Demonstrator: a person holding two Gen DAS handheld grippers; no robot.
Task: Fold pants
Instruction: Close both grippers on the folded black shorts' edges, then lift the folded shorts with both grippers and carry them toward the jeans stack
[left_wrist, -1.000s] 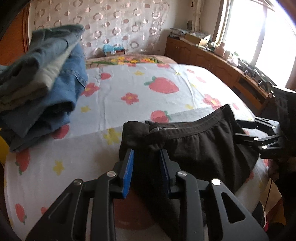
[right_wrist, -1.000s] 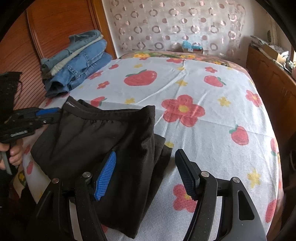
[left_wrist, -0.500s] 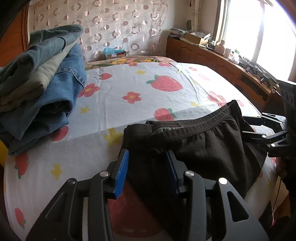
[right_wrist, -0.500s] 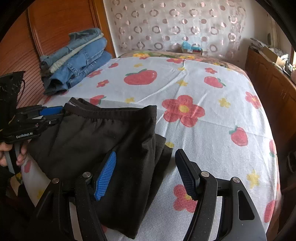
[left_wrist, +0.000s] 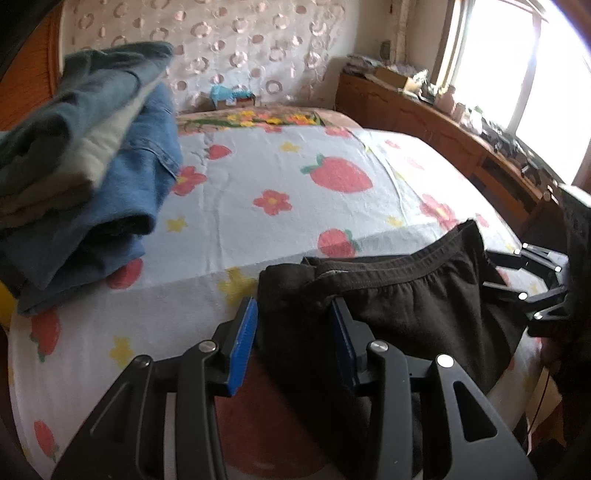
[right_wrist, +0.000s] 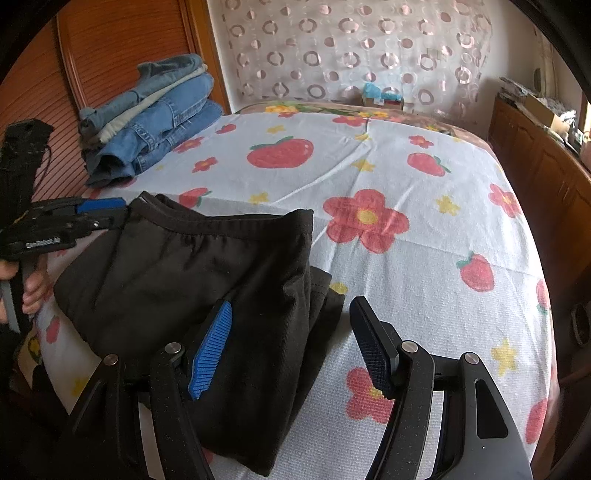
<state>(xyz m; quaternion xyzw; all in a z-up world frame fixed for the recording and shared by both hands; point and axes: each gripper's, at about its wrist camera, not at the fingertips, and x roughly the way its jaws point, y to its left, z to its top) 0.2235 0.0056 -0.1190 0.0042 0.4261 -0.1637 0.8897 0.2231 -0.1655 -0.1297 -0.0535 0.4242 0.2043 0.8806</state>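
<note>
Two tongs (left_wrist: 291, 317) (right_wrist: 291, 314) apart, black pants (right_wrist: 192, 273) between

Only one bit of lettering shows: small white print on the side of the left gripper (right_wrist: 79, 218), seen at the left edge of the right wrist view. It is blurred and too small to read with certainty; it looks like a brand mark starting "Gen...". The cardboard boxes (right_wrist: 546, 110) on the wooden cabinet and the small box (left_wrist: 232, 96) at the head of the bed carry no legible print. Nothing readable in the left wrist view.
</note>
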